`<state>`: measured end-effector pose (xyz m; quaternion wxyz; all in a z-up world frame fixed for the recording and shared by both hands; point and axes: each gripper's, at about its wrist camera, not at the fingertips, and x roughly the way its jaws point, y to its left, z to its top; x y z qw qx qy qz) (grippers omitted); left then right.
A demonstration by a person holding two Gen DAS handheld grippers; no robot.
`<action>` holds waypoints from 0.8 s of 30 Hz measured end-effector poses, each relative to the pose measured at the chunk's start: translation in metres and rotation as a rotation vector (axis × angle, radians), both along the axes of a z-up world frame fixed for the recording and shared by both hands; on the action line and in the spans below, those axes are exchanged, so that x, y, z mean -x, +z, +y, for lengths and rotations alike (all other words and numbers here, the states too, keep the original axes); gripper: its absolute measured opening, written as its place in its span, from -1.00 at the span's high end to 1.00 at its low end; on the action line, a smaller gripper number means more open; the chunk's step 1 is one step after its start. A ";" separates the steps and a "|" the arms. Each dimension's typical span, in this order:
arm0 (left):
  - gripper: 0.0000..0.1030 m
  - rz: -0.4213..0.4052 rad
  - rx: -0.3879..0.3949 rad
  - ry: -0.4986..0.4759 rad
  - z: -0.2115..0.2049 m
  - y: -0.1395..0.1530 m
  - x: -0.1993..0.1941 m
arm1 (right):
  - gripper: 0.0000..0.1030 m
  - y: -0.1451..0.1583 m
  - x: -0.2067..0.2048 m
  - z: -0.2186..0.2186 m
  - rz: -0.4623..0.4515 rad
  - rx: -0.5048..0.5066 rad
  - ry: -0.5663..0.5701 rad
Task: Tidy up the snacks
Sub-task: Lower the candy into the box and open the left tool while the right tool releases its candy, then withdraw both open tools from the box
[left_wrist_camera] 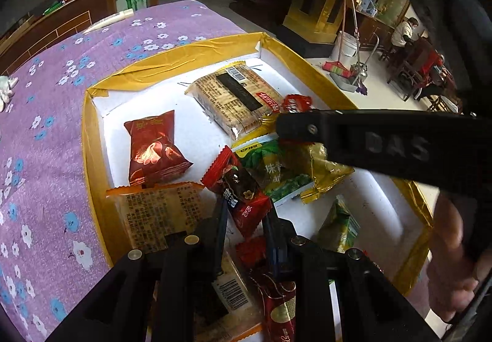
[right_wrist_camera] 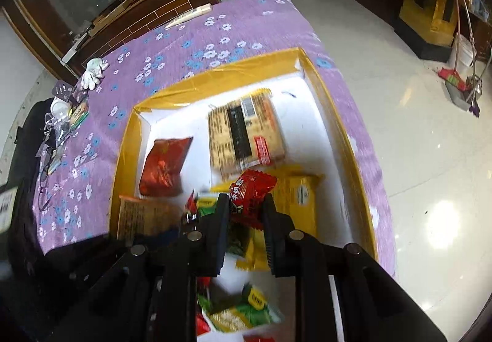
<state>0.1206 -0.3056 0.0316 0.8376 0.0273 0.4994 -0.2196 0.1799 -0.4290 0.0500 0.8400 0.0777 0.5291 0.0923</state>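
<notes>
Both grippers hang over the yellow-rimmed box (left_wrist_camera: 92, 139) on the purple flowered cloth (left_wrist_camera: 46, 133). The left gripper (left_wrist_camera: 246, 213) pinches a red-and-dark candy wrapper (left_wrist_camera: 236, 185), which juts forward past the fingertips above the box floor. The right gripper (right_wrist_camera: 246, 203) is clamped on a small red snack packet (right_wrist_camera: 250, 193), most of it sticking out beyond the tips, over a yellow packet (right_wrist_camera: 299, 197). A dark red pouch (left_wrist_camera: 155, 148) and a tan biscuit pack (left_wrist_camera: 236, 99) lie apart on the white floor
</notes>
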 end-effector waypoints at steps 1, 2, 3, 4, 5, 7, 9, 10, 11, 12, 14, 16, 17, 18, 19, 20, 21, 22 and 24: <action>0.56 0.000 0.001 0.003 0.000 0.000 0.000 | 0.61 -0.001 -0.003 0.000 0.001 -0.001 0.000; 0.56 -0.001 0.000 0.007 0.000 0.001 0.001 | 0.61 -0.002 -0.006 0.001 0.001 -0.001 0.001; 0.56 -0.003 -0.002 0.010 0.000 0.002 0.001 | 0.60 -0.002 -0.008 0.002 -0.002 0.000 0.005; 0.56 -0.003 -0.003 0.013 0.000 0.002 0.001 | 0.60 -0.003 -0.010 0.002 -0.006 0.005 0.008; 0.56 -0.001 -0.006 0.015 0.000 0.001 0.001 | 0.60 -0.003 -0.011 0.003 -0.007 0.006 0.009; 0.56 0.005 -0.007 0.022 0.000 0.000 0.001 | 0.60 -0.003 -0.015 0.004 -0.008 0.005 0.014; 0.54 0.010 -0.002 0.029 0.000 0.000 0.002 | 0.59 -0.003 -0.017 0.003 -0.006 -0.003 0.016; 0.52 0.010 -0.006 0.033 0.000 0.000 0.003 | 0.57 -0.002 -0.017 0.002 0.001 -0.020 0.021; 0.48 0.011 -0.004 0.036 0.000 0.001 0.004 | 0.49 -0.001 -0.017 0.001 0.004 -0.024 0.023; 0.36 0.011 0.002 0.038 0.000 0.002 0.006 | 0.45 0.001 -0.016 -0.001 0.001 -0.026 0.020; 0.03 0.005 0.005 0.048 -0.001 0.005 0.009 | 0.33 0.005 -0.012 -0.006 -0.014 -0.047 0.019; -0.12 -0.006 0.009 0.059 0.000 0.010 0.012 | 0.16 0.010 -0.007 -0.012 -0.022 -0.063 0.013; -0.12 -0.010 0.012 0.063 0.000 0.012 0.014 | 0.16 0.013 -0.005 -0.014 -0.028 -0.069 0.008; -0.12 -0.012 0.011 0.065 -0.001 0.014 0.015 | 0.15 0.017 0.000 -0.018 -0.034 -0.086 0.004; -0.12 -0.013 0.009 0.067 -0.001 0.016 0.016 | 0.15 0.020 0.005 -0.020 -0.038 -0.098 0.004; -0.13 -0.018 0.005 0.068 -0.001 0.017 0.018 | 0.15 0.022 0.007 -0.022 -0.042 -0.105 0.003; -0.16 -0.024 0.002 0.070 -0.002 0.019 0.020 | 0.12 0.025 0.014 -0.024 -0.048 -0.109 0.000; -0.19 -0.027 -0.003 0.072 -0.002 0.020 0.022 | 0.09 0.027 0.018 -0.025 -0.053 -0.107 -0.003; -0.31 -0.032 -0.012 0.077 -0.003 0.023 0.027 | -0.19 0.031 0.027 -0.028 -0.069 -0.104 -0.015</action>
